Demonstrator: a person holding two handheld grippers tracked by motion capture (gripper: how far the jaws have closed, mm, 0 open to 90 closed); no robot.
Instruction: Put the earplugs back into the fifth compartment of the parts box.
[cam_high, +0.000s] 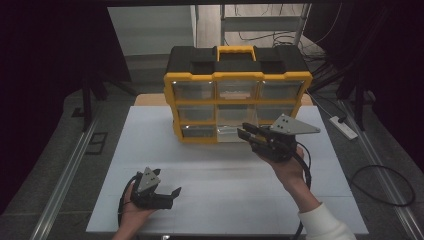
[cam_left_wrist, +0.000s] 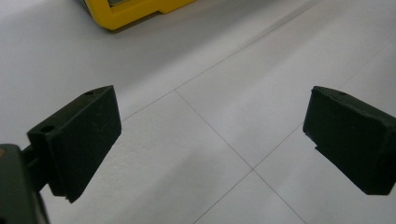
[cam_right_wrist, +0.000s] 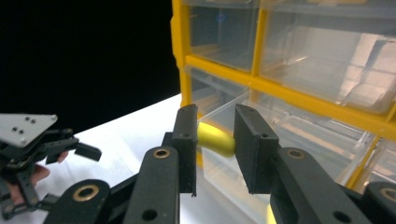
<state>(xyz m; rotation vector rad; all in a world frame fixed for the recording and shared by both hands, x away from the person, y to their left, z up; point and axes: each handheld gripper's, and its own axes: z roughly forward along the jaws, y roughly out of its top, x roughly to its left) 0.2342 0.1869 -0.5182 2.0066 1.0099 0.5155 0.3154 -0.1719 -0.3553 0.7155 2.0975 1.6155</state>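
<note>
A yellow and black drawer organiser (cam_high: 239, 75) stands at the back of the white tabletop (cam_high: 225, 200). Its bottom middle clear drawer (cam_high: 231, 131) is pulled out. My right gripper (cam_high: 242, 131) reaches over that drawer. In the right gripper view, my right gripper (cam_right_wrist: 215, 121) is shut on a curved yellow object (cam_right_wrist: 217, 140) just above the open drawer (cam_right_wrist: 219, 165). My left gripper (cam_high: 167, 182) rests low at the table's front left, open with nothing between its fingers. The left gripper (cam_left_wrist: 212, 130) points across bare tabletop toward the organiser's yellow corner (cam_left_wrist: 126, 11).
Several other clear drawers of the organiser (cam_right_wrist: 303, 51) are closed. A white power strip (cam_high: 343, 127) and a looped cable (cam_high: 385, 185) lie on the floor to the right. Metal rails run along both sides of the table.
</note>
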